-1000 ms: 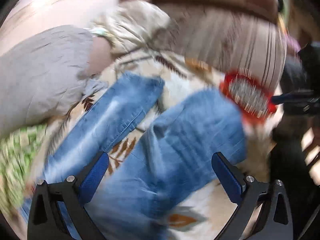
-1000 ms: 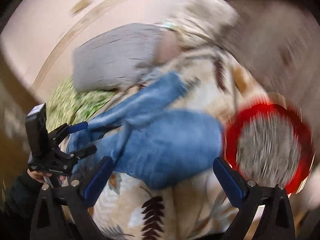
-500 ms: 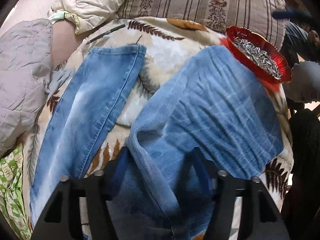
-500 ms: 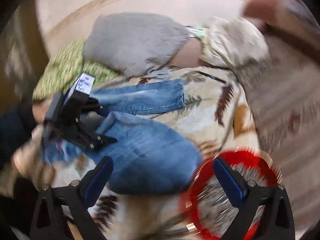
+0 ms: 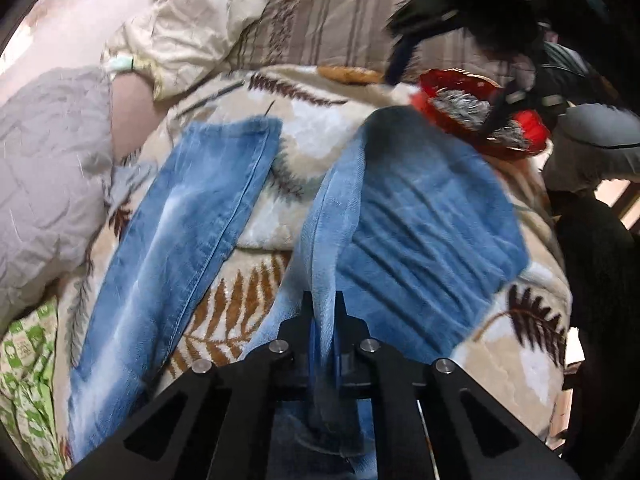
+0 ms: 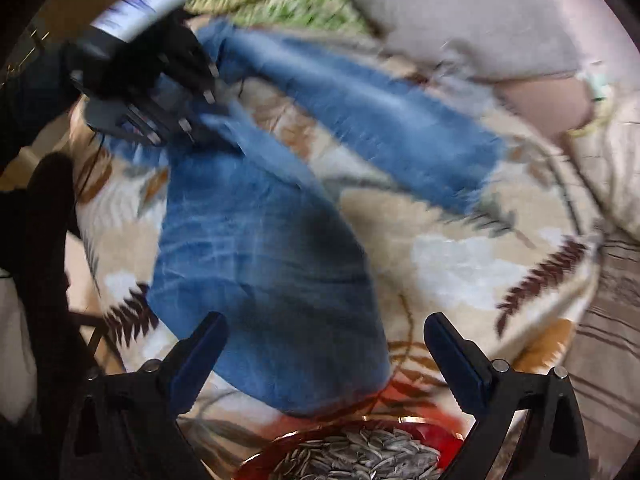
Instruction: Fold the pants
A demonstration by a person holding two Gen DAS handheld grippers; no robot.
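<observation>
One gripper (image 5: 323,320) on jeans (image 5: 420,232)

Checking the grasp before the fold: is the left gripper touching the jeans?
Touching. The left wrist view shows the left gripper shut on a raised ridge of the jeans, denim pinched between its blue pads.

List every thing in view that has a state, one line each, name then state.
jeans: unfolded on the leaf-print blanket, legs spread apart, one fold of denim pinched.
left gripper: shut on the jeans; its fingers have just been closing.
right gripper: open, nothing between its fingers, above the jeans' wide end.
red dish: upright, filled with sunflower seeds, beside the jeans.
</observation>
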